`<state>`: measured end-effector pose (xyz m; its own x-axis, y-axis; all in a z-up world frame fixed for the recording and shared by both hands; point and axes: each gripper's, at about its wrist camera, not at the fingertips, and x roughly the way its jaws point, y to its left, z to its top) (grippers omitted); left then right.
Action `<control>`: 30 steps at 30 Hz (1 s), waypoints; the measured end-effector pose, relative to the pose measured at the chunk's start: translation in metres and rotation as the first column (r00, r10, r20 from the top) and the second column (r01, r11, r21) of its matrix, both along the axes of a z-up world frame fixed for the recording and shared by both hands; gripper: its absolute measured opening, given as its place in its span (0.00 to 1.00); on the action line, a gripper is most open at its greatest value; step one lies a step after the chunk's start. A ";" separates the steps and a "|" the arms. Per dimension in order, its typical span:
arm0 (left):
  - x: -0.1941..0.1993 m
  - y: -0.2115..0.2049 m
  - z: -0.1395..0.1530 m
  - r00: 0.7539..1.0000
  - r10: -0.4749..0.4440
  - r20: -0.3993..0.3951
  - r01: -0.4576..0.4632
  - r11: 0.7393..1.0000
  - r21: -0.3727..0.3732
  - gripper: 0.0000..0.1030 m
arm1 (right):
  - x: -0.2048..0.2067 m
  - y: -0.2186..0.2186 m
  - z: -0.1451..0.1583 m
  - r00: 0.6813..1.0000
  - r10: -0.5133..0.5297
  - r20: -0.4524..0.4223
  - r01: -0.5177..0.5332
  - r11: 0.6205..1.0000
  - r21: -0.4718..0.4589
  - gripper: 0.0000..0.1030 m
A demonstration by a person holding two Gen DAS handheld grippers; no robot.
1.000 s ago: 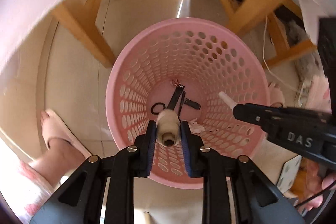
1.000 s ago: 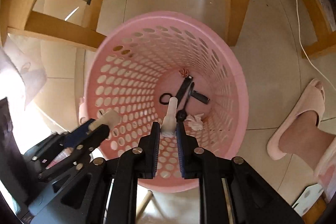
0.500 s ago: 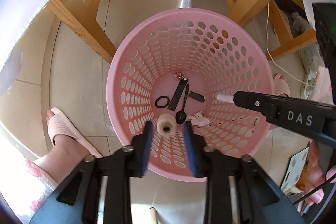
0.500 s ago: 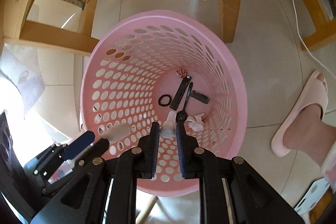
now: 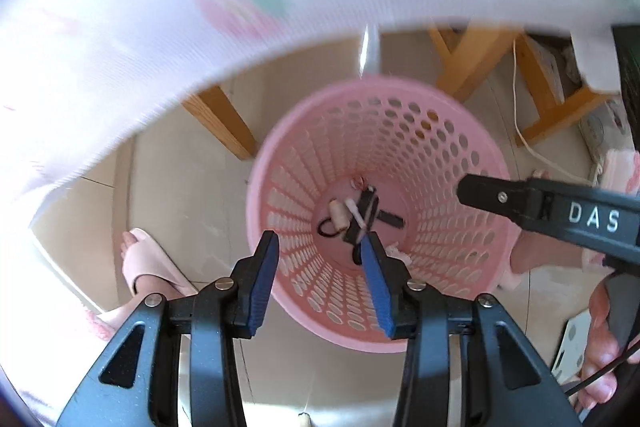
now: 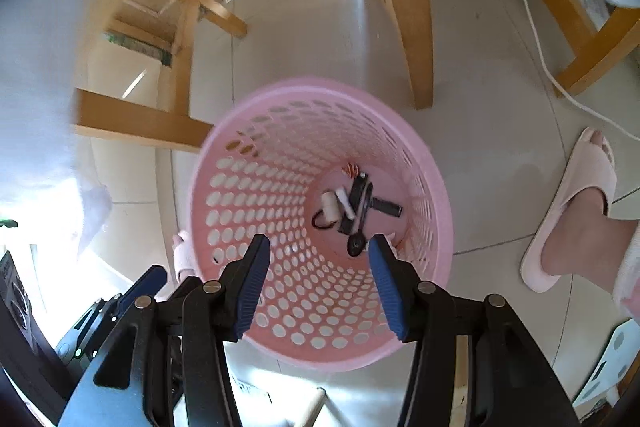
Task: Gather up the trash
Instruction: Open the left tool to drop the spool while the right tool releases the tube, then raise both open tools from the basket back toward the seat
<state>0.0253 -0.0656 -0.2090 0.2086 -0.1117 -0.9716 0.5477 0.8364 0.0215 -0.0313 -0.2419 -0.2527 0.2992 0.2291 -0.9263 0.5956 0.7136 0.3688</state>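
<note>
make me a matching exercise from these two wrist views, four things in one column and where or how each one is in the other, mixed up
Column 1
1. cream spool of thread
2. pink perforated plastic basket
3. pale pink slipper
4. left gripper

Column 2
A. worn on a foot, on the floor tiles beside the basket
B. lying at the bottom of the basket
C. open, holding nothing, above the basket
D. standing on the floor near the wooden furniture legs

Pairs: 1-B, 2-D, 3-A, 4-C
</note>
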 end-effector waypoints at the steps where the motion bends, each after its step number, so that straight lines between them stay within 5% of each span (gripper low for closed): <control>1: 0.002 0.003 0.006 1.000 0.014 0.008 -0.014 1.000 -0.015 0.41 | 0.000 0.001 0.005 1.000 0.001 0.010 -0.001 1.000 -0.010 0.52; 9: 0.004 0.029 0.055 0.983 0.125 0.132 -0.115 0.990 -0.079 0.42 | -0.006 0.007 0.041 0.997 0.027 0.066 -0.025 0.999 -0.032 0.52; 14: 0.009 0.047 0.084 0.963 0.196 0.183 -0.165 0.972 -0.169 0.43 | -0.008 0.023 0.079 0.985 0.089 0.145 -0.062 0.982 -0.179 0.52; 21: 0.006 0.046 0.106 0.943 0.154 0.296 -0.120 0.984 -0.131 0.44 | -0.013 0.039 0.132 0.951 0.174 0.257 -0.047 0.899 -0.436 0.52; 26: -0.002 0.048 0.130 0.915 0.157 0.371 -0.092 0.978 -0.188 0.45 | -0.026 0.043 0.161 0.922 0.206 0.327 -0.011 0.860 -0.510 0.52; 30: -0.003 0.052 0.144 0.883 0.192 0.429 -0.100 0.969 -0.227 0.59 | -0.029 0.055 0.177 0.892 0.274 0.359 -0.009 0.804 -0.594 0.55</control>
<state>0.0226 -0.0141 -0.0651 0.6414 -0.2216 -0.7345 0.3902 0.9185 0.0636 -0.0603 -0.1871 -0.0757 0.6831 -0.2217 -0.6959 0.3588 0.9318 0.0553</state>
